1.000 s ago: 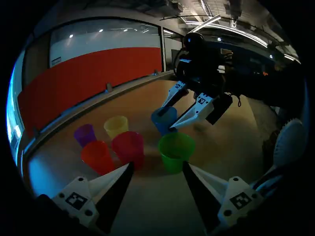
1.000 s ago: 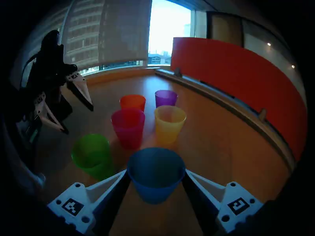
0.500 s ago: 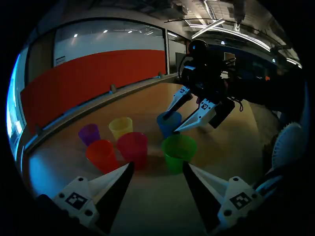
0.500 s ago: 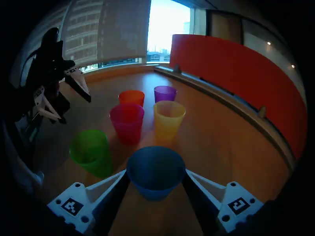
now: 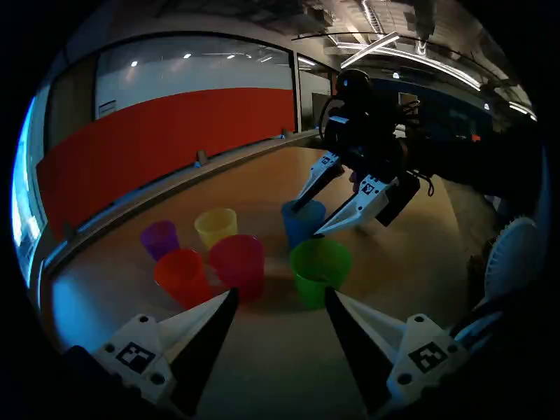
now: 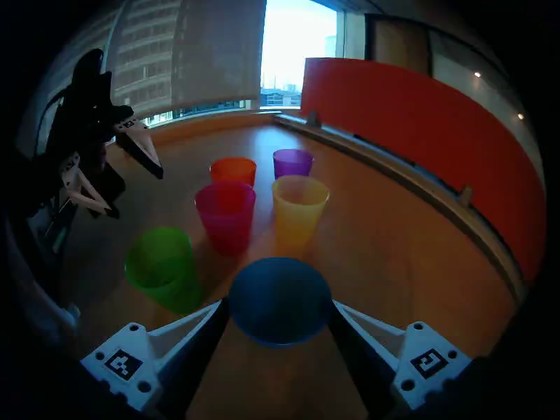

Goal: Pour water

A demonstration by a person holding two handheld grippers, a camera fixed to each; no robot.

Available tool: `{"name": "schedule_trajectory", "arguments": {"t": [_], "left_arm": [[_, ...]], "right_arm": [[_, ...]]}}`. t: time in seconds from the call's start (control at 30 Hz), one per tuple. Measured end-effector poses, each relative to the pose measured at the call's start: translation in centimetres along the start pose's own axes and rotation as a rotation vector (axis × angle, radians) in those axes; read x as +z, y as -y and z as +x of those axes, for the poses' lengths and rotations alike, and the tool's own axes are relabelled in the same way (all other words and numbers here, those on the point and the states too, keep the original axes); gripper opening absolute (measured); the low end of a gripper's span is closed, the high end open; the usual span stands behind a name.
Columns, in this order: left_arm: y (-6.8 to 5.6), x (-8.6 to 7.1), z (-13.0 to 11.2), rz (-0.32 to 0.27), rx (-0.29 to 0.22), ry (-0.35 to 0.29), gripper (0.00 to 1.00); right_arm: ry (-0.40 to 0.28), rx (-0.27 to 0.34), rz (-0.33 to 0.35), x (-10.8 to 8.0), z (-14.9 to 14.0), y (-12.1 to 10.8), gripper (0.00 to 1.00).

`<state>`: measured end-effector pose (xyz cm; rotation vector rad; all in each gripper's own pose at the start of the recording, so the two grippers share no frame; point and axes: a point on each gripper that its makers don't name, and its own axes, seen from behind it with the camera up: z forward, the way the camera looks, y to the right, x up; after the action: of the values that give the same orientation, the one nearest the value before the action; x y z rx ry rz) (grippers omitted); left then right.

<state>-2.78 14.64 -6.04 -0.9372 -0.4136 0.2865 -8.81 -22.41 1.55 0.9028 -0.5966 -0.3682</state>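
The right tool (image 6: 278, 308) clenches the blue cup (image 6: 280, 288) from both sides; the left tool (image 5: 280, 294) hangs released over the surface (image 5: 280, 364), near the green cup (image 5: 318, 269)

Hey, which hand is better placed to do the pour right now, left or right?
Right. The right tool grips the blue cup between both fingers, close by the green cup. The left tool is open and empty, short of the cups.
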Motion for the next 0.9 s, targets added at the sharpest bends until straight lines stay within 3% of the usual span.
{"name": "schedule_trajectory", "arguments": {"t": [0.23,0.57,0.9], "left_arm": [[0.6,-0.4,0.0,0.020,-0.006,-0.006,0.91],[2.8,-1.7,0.7,0.104,-0.049,-0.051,0.90],[6.8,-4.5,1.4,0.269,-0.114,-0.125,0.91]], "right_arm": [[0.003,-0.004,-0.006,-1.4,-0.3,0.2,1.00],[-0.023,0.019,-0.055,-5.2,-0.7,-0.1,1.00],[-0.109,0.069,-0.142,-9.9,-0.1,-1.4,1.00]]}}
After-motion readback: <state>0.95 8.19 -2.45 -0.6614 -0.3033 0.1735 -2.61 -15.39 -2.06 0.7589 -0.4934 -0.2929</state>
